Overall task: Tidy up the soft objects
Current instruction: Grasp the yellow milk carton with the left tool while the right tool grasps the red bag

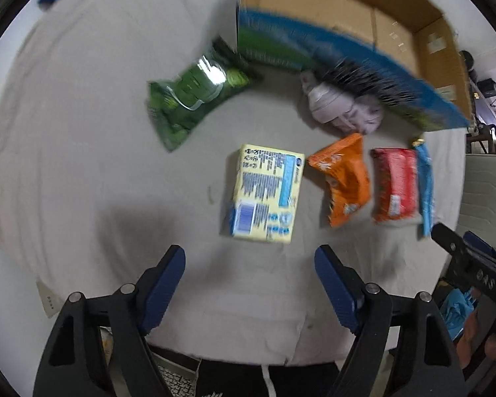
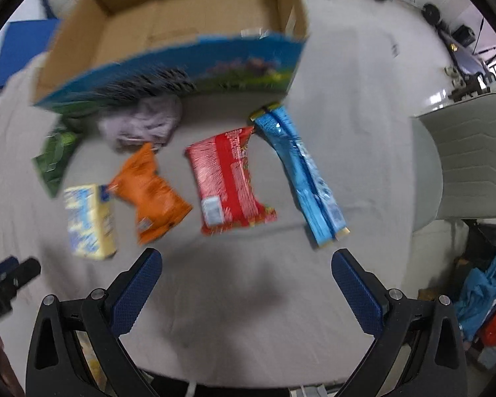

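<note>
On the cloth-covered table (image 1: 82, 132) lie a green bag (image 1: 191, 96), a yellow box (image 1: 268, 192), an orange packet (image 1: 344, 182), a red packet (image 1: 395, 183), a blue packet (image 1: 426, 185) and a pale cloth bundle (image 1: 344, 109). In the right wrist view they show as yellow box (image 2: 89, 221), orange packet (image 2: 152, 192), red packet (image 2: 228, 182), blue packet (image 2: 304, 175), cloth bundle (image 2: 142, 122), green bag (image 2: 54, 152). My left gripper (image 1: 249, 264) is open above the table just in front of the yellow box. My right gripper (image 2: 246, 268) is open in front of the red packet. Both are empty.
An open cardboard box with a blue printed front (image 1: 347, 16) stands behind the items; it also shows in the right wrist view (image 2: 182, 33). A grey chair (image 2: 463, 158) stands right of the table. The right gripper's body (image 1: 473, 271) shows at the lower right.
</note>
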The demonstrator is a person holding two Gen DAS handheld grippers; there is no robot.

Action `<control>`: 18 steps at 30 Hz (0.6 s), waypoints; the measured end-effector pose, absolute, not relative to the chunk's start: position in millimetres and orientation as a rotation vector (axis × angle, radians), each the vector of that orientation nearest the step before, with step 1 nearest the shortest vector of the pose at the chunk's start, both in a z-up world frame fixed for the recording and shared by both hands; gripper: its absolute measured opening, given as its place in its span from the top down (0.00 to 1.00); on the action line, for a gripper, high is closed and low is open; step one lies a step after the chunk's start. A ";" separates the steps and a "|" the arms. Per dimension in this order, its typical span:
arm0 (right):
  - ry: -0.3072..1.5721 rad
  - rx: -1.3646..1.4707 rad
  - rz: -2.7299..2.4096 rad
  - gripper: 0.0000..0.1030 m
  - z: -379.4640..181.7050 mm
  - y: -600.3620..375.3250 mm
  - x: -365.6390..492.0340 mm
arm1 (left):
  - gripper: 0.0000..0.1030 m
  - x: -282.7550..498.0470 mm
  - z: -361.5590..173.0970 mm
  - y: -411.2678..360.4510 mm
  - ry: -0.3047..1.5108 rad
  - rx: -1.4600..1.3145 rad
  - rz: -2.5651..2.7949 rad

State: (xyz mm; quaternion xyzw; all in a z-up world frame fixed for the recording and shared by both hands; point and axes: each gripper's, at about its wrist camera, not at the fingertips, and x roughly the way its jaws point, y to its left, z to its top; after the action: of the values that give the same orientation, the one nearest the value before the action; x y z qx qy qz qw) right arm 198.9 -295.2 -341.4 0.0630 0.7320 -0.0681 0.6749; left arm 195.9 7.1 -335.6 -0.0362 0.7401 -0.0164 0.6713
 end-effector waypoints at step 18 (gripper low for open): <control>1.792 0.205 -0.181 0.17 -449.0 -299.6 227.1 | 0.25 220.0 -445.0 -12.3 1.801 -0.120 -0.074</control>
State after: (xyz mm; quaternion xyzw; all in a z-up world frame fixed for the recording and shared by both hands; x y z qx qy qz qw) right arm 227.1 -299.6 -449.0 0.0888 0.7784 -0.0787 0.6164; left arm 220.0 -12.3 -445.0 -0.0521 0.7829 -0.0321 0.6192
